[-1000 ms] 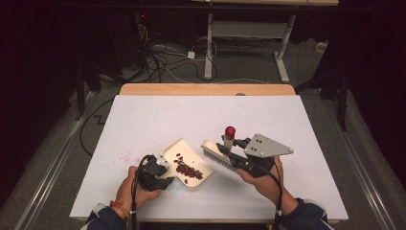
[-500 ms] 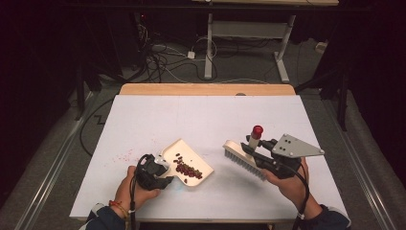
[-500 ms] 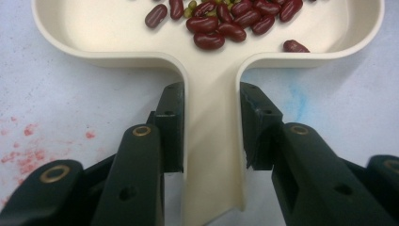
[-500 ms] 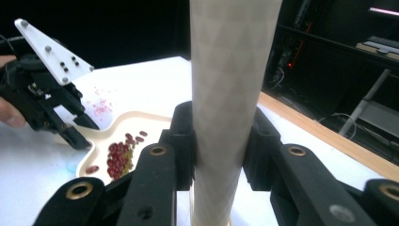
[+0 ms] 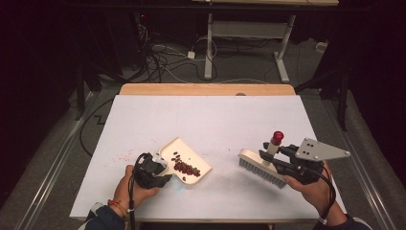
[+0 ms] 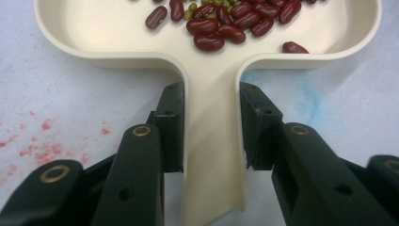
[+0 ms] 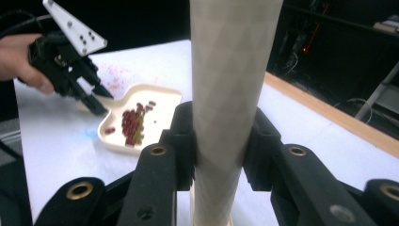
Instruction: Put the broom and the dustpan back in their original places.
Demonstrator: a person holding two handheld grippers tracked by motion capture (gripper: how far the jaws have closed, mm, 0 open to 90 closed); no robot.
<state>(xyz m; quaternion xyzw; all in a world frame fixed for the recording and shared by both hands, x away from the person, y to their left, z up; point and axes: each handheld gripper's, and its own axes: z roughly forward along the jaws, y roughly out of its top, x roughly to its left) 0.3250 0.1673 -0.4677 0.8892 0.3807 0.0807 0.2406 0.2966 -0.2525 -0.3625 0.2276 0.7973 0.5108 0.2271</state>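
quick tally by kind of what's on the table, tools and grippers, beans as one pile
Dustpans: 1, cream dustpan
Brushes: 1, brush
Bean piles: 1, beans in the dustpan
Grippers: 2, left gripper on the dustpan handle, right gripper on the brush handle
Total: 5

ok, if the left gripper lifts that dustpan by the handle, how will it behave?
The dustpan looks like rigid moulded plastic, so probably stiff and light. The beans lie loose on a smooth tray, so they would likely roll with any tilt. The jaws flank only the narrow handle, so the pan may sag forward.
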